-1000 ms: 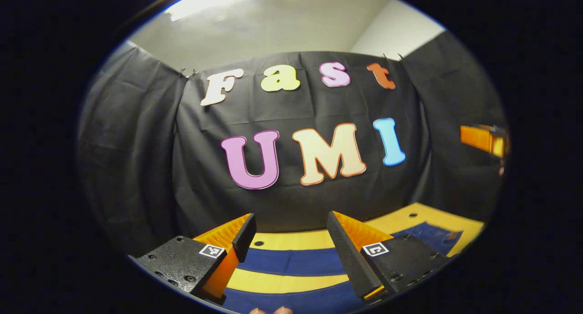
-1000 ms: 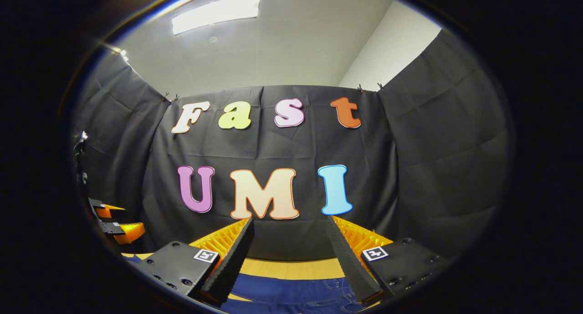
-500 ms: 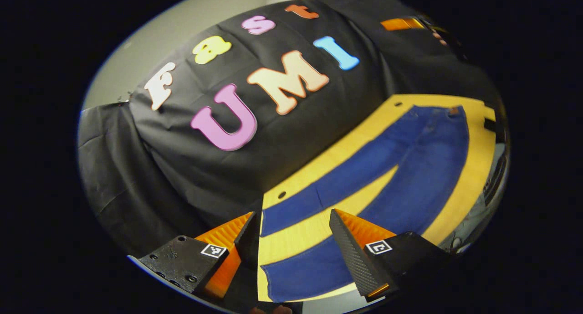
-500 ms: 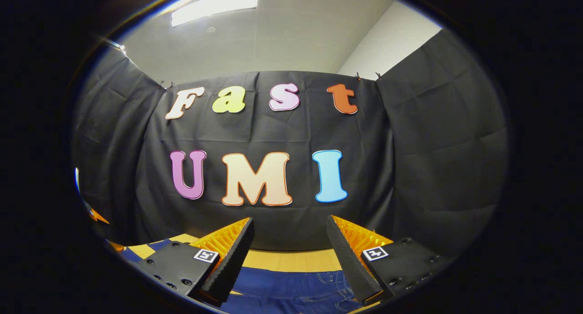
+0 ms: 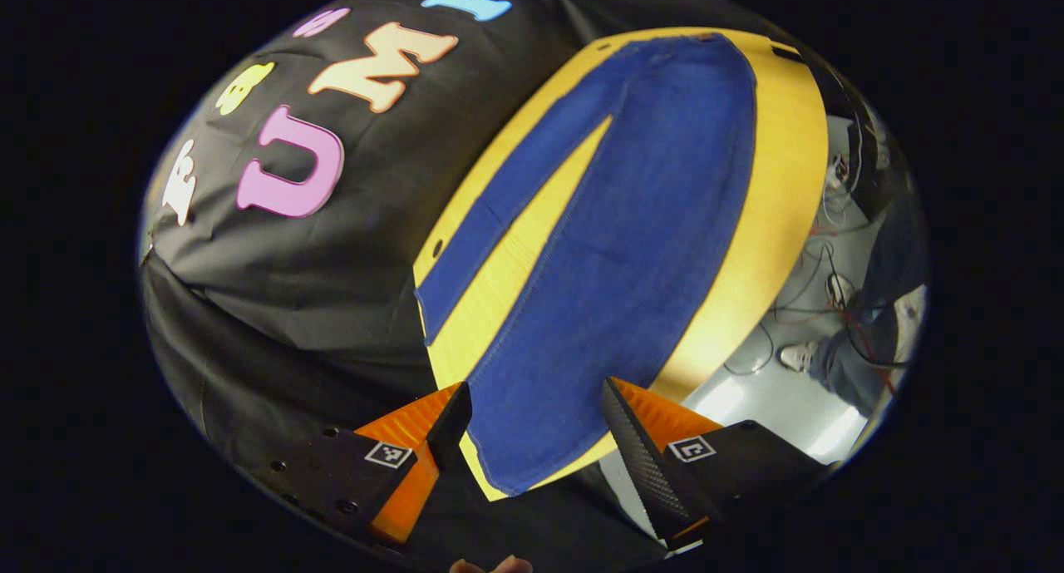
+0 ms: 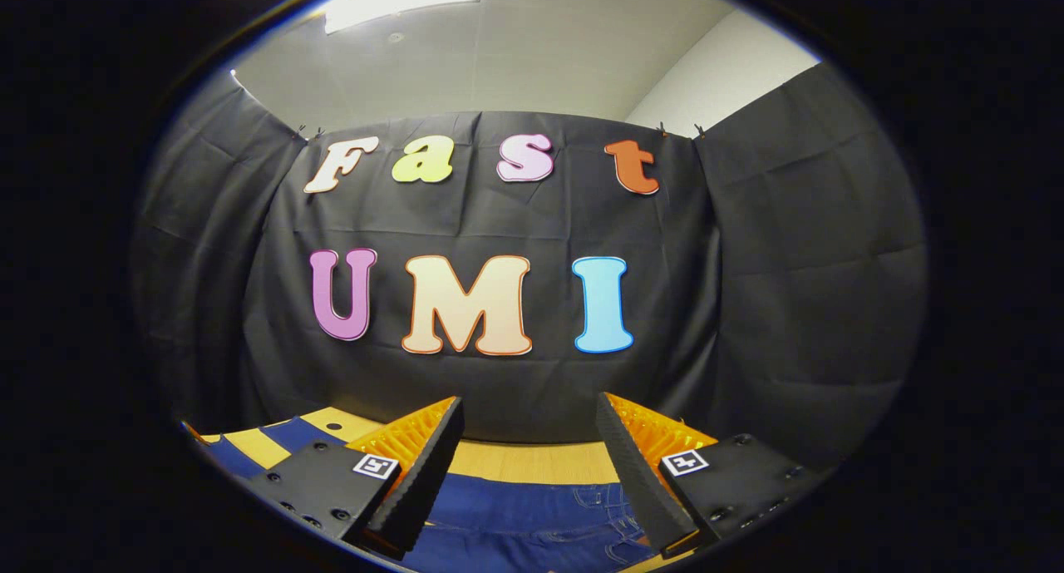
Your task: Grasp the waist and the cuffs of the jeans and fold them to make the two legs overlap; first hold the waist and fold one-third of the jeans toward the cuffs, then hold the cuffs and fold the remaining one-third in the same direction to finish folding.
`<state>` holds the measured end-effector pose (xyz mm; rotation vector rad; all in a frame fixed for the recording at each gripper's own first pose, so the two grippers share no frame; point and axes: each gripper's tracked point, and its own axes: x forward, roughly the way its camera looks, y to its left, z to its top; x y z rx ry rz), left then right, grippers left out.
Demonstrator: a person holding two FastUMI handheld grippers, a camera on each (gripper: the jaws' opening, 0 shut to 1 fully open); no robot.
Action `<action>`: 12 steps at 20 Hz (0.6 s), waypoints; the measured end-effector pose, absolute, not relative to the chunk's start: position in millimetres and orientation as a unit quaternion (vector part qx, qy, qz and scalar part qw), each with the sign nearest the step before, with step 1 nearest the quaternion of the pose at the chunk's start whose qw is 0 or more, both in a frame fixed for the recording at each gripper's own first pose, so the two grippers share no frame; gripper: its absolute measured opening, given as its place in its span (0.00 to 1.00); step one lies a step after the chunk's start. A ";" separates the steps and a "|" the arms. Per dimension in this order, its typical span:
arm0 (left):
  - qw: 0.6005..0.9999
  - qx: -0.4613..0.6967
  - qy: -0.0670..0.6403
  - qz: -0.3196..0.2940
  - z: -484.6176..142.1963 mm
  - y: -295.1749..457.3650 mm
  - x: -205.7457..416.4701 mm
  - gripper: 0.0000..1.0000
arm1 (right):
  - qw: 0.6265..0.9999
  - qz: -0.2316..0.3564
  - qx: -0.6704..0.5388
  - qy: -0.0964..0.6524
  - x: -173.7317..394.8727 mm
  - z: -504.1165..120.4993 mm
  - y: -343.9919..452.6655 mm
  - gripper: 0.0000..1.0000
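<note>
Left gripper, jaws wide and empty, hovers over the jeans cuff; right gripper, equally open, above the waist. Pinch both layers squarely.

Table edges around the flat jeans lie bare, open to approach.

left gripper tilted, jaws apart; right gripper level, jaws apart.
</note>
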<state>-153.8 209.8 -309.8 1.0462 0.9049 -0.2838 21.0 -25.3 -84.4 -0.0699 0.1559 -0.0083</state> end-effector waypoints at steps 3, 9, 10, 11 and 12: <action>0.722 0.509 0.451 -0.128 -332.5 236.6 -164.0 0.96 | 0.995 -0.011 -0.043 0.087 19.7 -91.7 -28.6 0.99; 0.678 0.548 0.471 -0.132 -359.4 274.1 -169.2 0.96 | 0.994 -0.025 -0.049 0.097 18.3 -99.9 -25.4 0.99; 0.676 0.555 0.467 -0.132 -358.6 275.4 -166.1 0.96 | 0.994 -0.026 -0.052 0.098 18.7 -101.1 -23.5 0.99; 0.674 0.561 0.461 -0.139 -360.9 276.0 -160.2 0.96 | 0.993 -0.027 -0.054 0.097 17.4 -102.0 -21.4 0.99; 0.671 0.567 0.455 -0.143 -360.2 275.7 -156.7 1.00 | 0.993 -0.028 -0.056 0.097 17.7 -102.1 -19.0 0.99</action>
